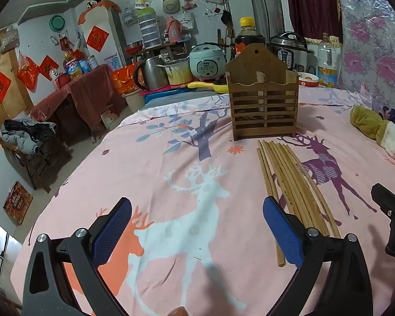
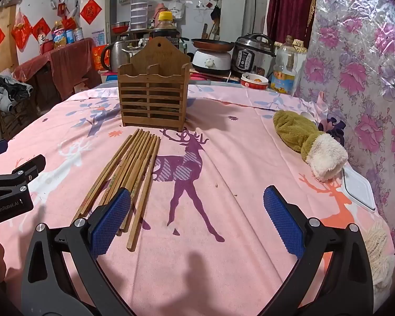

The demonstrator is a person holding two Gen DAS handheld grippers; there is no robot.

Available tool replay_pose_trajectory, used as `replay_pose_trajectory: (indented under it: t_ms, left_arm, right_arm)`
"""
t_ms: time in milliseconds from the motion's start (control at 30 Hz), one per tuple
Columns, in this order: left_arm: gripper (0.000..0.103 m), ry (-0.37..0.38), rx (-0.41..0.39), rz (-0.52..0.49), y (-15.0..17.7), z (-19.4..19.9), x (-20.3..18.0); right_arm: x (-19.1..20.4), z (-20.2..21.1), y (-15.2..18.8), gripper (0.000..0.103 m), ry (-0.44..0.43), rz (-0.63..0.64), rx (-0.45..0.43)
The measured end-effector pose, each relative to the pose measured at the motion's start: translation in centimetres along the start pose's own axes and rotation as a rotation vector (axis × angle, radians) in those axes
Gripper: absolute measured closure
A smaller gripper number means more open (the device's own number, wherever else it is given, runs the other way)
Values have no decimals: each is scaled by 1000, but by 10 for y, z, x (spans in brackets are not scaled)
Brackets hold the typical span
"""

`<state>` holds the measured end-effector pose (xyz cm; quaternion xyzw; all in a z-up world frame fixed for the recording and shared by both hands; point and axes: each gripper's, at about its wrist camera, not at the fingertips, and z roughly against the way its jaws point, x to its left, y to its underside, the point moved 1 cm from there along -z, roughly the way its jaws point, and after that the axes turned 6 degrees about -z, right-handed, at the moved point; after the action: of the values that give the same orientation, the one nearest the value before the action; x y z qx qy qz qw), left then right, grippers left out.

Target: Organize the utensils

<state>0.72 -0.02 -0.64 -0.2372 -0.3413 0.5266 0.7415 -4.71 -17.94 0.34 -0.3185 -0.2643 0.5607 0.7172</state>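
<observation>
A loose bundle of light-brown wooden chopsticks lies flat on the pink deer-print cloth before the slatted brown wooden holder, between the left gripper and right gripper, both wide open and empty.

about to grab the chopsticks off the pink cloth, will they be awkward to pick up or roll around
The chopsticks look like thin, stiff wood, so probably light and unbending. They lie loose and fanned, so a pinch would likely catch a few and scatter the rest. Flat on soft cloth, they may slide more than roll.
</observation>
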Motion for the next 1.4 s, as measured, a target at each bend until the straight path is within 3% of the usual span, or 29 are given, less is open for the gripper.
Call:
replay_pose_trajectory:
  t_ms: [1400]
  left_arm:
    - [5, 4, 3, 9, -1, -2, 4]
  right_arm:
    - [2, -3, 1, 6, 2, 3, 9]
